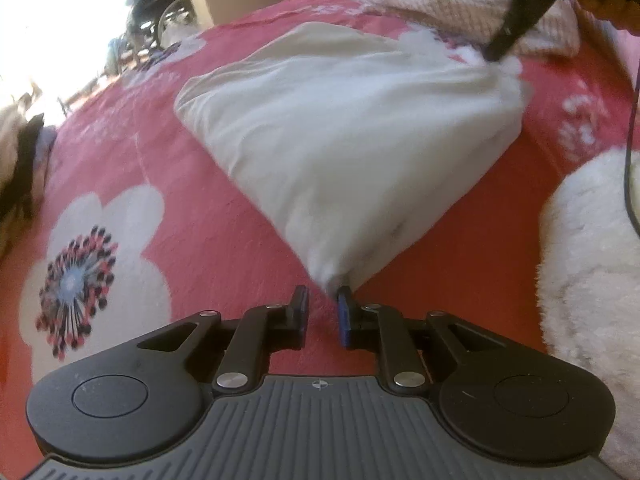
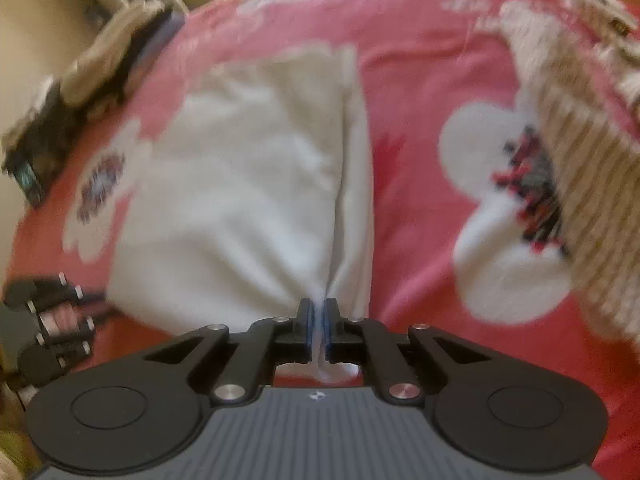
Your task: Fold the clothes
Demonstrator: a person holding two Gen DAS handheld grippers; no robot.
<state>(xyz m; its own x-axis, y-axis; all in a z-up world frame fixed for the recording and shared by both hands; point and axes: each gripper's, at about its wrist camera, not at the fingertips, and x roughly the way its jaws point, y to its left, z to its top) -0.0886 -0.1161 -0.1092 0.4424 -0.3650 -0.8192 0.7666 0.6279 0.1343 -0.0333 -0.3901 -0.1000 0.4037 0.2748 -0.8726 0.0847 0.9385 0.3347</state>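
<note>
The white garment (image 1: 344, 128) lies on a red flowered bedspread (image 1: 208, 216). The right gripper (image 2: 319, 312) has its fingers clamped on the cloth's near corner, at six o'clock. The left gripper (image 1: 322, 304) holds its fingers narrowly apart, the garment's other corner at their tips, unpinched. A knitted beige cloth (image 2: 580, 168) lies at two o'clock.

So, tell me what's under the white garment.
The white garment lies on a pink floral bedspread, which shows all around it. Whatever is directly beneath is covered.
</note>
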